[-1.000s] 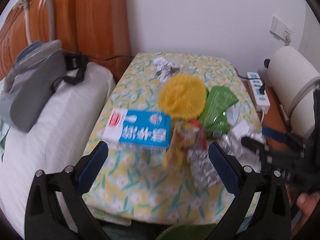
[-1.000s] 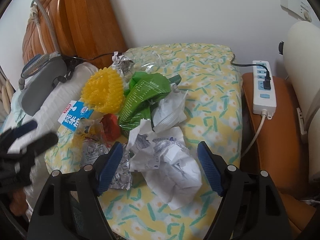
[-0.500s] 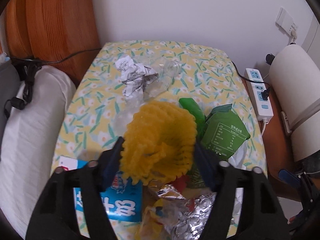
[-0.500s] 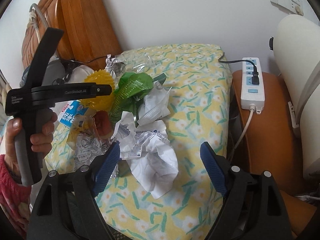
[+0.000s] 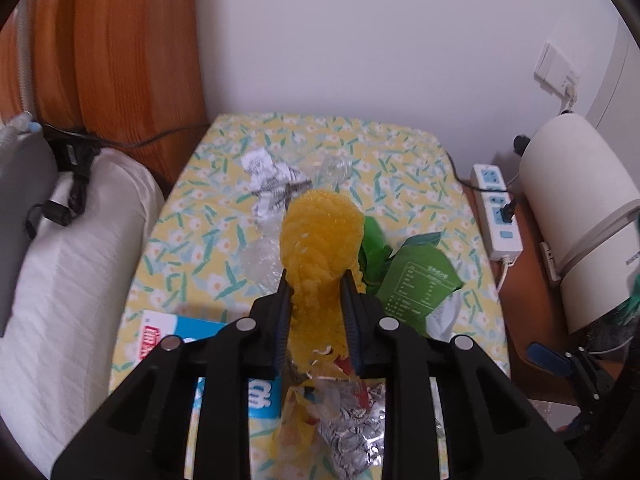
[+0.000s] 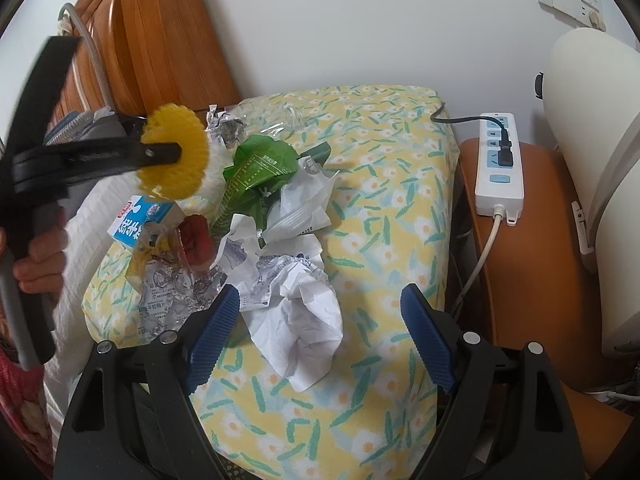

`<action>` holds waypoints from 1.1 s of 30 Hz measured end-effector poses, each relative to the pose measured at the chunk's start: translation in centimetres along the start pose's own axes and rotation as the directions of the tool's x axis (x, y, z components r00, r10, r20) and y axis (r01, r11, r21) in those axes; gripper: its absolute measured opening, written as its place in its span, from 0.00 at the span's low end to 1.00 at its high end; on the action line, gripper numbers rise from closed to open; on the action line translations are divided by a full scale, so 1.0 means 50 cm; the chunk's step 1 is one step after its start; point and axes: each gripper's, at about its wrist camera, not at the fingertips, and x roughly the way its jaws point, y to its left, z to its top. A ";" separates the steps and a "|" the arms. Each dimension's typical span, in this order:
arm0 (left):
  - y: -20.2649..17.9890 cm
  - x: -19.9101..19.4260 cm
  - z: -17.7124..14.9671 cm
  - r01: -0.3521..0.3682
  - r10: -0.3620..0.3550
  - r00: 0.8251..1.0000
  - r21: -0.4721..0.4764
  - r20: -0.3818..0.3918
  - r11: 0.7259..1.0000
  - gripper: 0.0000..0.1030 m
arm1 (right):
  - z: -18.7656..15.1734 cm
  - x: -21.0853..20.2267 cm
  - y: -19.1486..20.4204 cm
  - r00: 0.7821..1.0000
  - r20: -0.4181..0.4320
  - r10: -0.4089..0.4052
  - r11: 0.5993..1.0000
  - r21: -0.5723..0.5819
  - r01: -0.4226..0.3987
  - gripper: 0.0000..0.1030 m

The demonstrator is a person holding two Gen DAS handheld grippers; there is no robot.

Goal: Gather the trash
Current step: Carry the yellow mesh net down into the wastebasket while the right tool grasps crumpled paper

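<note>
Left gripper (image 5: 316,292) just squeezed shut, yellow foam net (image 5: 320,240) pinched between fingers, mid-frame. Right gripper (image 6: 320,328) wide, empty, above crumpled white paper (image 6: 296,320), lower middle.

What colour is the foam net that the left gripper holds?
The foam net is yellow; the left wrist view shows it best.

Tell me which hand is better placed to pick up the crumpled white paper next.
Right. The right gripper is open and empty, with the crumpled white paper just ahead between its fingers. The left gripper has just closed on the yellow foam net.
</note>
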 end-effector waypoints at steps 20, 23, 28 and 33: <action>0.025 -0.253 -0.252 -0.080 0.085 0.993 -0.056 0.087 0.995 0.23 | 0.038 0.055 0.059 0.999 -0.027 0.046 0.999 -0.011 -0.046 0.42; 0.028 -0.262 -0.282 -0.083 0.087 0.993 -0.051 0.082 0.995 0.23 | 0.043 0.049 0.058 0.998 -0.023 0.056 0.998 -0.019 -0.056 0.25; 0.031 -0.271 -0.313 -0.090 0.094 0.993 -0.051 0.078 0.995 0.23 | 0.041 0.040 0.062 0.999 -0.017 0.044 0.998 -0.036 -0.045 0.14; 0.040 -0.274 -0.328 -0.089 0.094 0.993 -0.066 0.068 0.994 0.23 | 0.035 0.025 0.059 0.999 -0.003 0.038 0.999 -0.037 -0.038 0.08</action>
